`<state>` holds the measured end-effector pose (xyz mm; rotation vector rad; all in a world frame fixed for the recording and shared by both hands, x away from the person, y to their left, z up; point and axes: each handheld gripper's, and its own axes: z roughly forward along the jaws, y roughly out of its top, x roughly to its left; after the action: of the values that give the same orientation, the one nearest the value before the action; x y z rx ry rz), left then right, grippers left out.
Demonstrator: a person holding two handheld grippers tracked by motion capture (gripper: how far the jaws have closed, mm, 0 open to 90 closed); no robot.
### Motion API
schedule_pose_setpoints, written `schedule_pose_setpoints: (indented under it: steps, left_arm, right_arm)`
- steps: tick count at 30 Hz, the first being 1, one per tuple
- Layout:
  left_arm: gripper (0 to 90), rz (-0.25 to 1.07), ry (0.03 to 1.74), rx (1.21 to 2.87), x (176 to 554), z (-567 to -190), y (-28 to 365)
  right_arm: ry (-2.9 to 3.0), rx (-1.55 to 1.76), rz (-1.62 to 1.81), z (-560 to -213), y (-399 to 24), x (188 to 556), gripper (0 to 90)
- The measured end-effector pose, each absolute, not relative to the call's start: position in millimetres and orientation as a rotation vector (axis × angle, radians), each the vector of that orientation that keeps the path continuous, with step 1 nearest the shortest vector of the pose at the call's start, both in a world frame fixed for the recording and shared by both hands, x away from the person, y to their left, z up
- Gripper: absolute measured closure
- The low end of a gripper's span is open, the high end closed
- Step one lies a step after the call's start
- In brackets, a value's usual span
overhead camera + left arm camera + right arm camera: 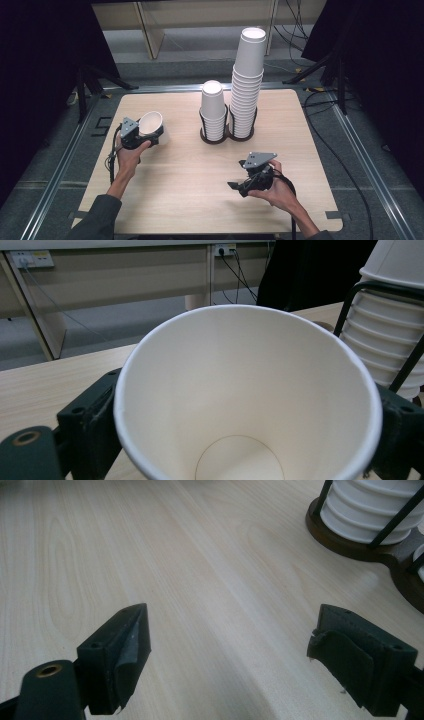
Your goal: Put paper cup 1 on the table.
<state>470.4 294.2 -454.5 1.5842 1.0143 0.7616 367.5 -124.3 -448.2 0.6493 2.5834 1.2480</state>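
Paper cup [150,123] tilted, clamped in left gripper [141,134] jaws, at tabletop [190,200] left | right gripper [239,186] jaws apart, empty | progress: cup picked; placing on holder stacks [214,112] likely remains

no legible text, label, brand, number or sign anywhere, plain white paper cups [248,80] unprinted, pale wooden table [190,180] unmarked, yellow tags on grey wall sockets [30,258] too small to read
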Motion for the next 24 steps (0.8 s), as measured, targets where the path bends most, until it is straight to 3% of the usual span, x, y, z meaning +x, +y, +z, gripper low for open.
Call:
schedule_pose_setpoints:
  steps: [18,24]
  left_arm:
    - [7.1,0.784,0.975,1.659,482,-470,280]
    - [11.3,0.764,0.964,1.67,482,-480,282]
  right_arm:
    - [2.589,0.645,1.262,-448,-126,367,16.1]
    - [2.578,0.643,1.258,-448,-128,367,16.1]
